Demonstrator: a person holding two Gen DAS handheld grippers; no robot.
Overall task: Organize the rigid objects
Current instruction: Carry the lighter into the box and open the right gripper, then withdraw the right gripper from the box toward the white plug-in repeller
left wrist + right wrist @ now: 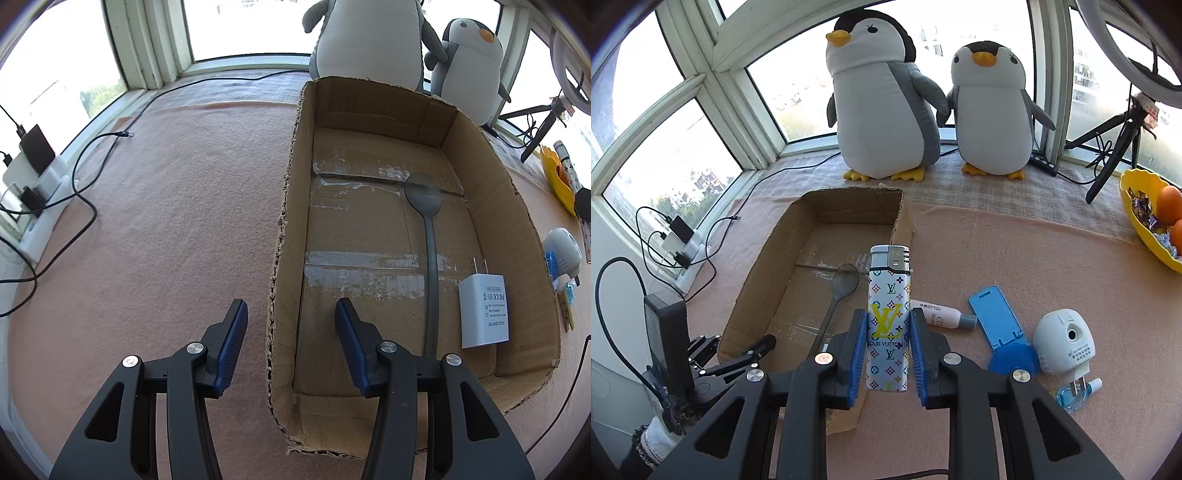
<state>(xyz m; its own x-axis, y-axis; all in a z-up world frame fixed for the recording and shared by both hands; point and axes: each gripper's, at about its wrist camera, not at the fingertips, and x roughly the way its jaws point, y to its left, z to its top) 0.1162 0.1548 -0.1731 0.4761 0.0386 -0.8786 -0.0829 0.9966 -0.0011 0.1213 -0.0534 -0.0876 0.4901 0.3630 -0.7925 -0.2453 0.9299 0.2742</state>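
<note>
The right gripper (888, 347) is clamping an upright lighter (888, 321) beside the box's (753, 273) right wall. The left gripper (291, 332) is straddling the box's (291, 206) left wall, pads apart, gripping nothing; a spoon (428, 236) and charger (484, 314) are lying inside.

1. Left of the cardboard box (369, 229) the pink cloth (166, 221) lies bare; my left gripper (291, 314) straddles the box's torn left wall.
2. Inside, the grey spoon (428, 229) and white charger (484, 314) crowd the right side; the left half of the floor is free.
3. Beside the box's right wall lie a small white bottle (942, 314), blue stand (1001, 325) and white plug-in device (1063, 343).
4. Two penguins (882, 103) block the far edge.
</note>
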